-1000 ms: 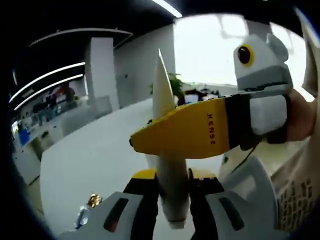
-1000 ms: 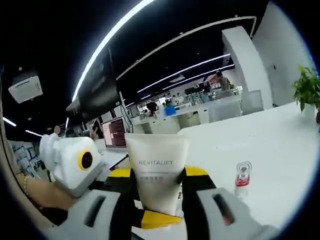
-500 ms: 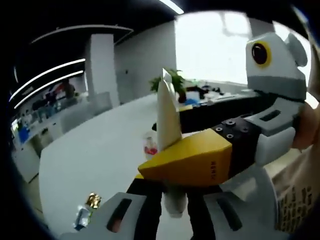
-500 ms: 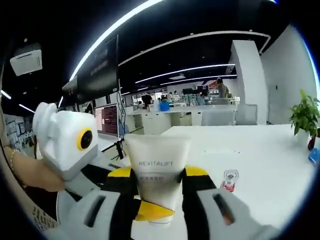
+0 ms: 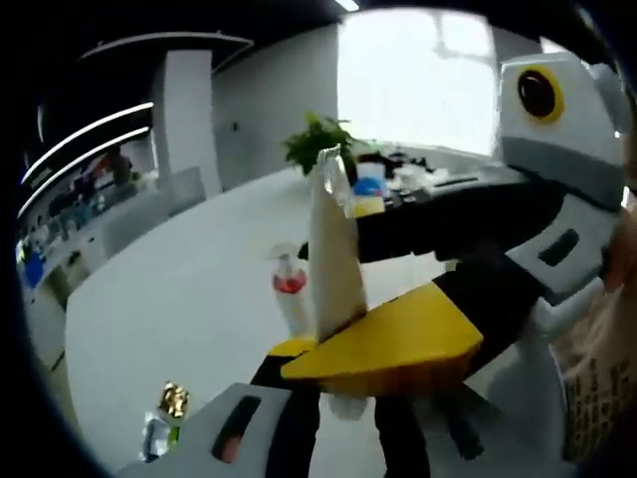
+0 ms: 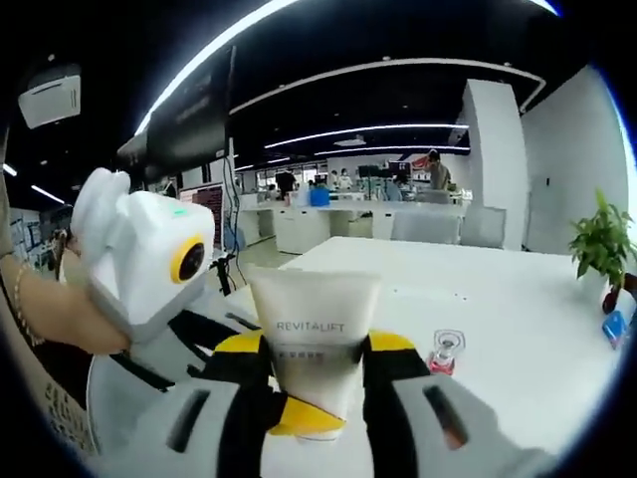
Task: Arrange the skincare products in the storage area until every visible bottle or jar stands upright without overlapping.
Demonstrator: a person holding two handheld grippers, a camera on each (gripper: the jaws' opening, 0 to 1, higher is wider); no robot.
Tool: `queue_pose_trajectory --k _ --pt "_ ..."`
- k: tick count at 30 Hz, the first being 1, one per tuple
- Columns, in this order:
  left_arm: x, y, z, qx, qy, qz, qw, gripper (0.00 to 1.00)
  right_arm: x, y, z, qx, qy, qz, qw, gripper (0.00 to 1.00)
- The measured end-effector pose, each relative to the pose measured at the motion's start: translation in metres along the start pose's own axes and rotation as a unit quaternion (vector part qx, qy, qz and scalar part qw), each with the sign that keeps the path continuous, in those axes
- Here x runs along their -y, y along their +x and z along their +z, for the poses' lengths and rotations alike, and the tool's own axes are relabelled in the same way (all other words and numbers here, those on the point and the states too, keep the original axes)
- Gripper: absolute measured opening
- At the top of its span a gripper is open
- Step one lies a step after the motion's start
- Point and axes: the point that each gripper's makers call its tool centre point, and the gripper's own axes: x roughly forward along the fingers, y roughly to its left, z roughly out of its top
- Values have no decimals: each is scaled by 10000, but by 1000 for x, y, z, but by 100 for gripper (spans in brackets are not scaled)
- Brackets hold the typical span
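Left gripper (image 6: 299, 413): yellow-tipped jaws are seen on black inner faces, carried by pale grey outer shells with dark oblong slots.
Left gripper housing: a white and grey body is seen in the right gripper view, marked by a yellow ring around a dark centre.
Right gripper (image 5: 383, 344): a broad yellow wedge-shaped jaw is seen on a black body, backed by a white and grey housing with a yellow-ringed dark circle.
Person's hand (image 6: 45, 309): a thin bracelet is worn at the wrist.
Person's clothing (image 5: 597, 383): a pale garment with small dark printed markings is seen.
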Motion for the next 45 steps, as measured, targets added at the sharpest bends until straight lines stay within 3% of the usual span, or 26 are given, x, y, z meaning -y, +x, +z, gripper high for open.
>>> queue_pose_trajectory --k 9,21,28,34,45 --pt "-3 18 -22 -317 175 -160 9992 15 8 9 -25 -262 69 -89 9996 36" --pt "-2 50 -57 -466 239 -446 9976 15 19 20 -74 -747 93 -174 9970 36" --pt "-1 62 -72 -538 287 -595 9964 15 22 23 -93 -956 147 -193 9951 36" --pt "-2 67 -78 -553 375 -664 9956 15 23 25 -100 -1029 132 -167 9945 35" --pt "-9 74 -74 -410 589 -746 9946 15 28 27 -98 -934 137 -90 9955 36"
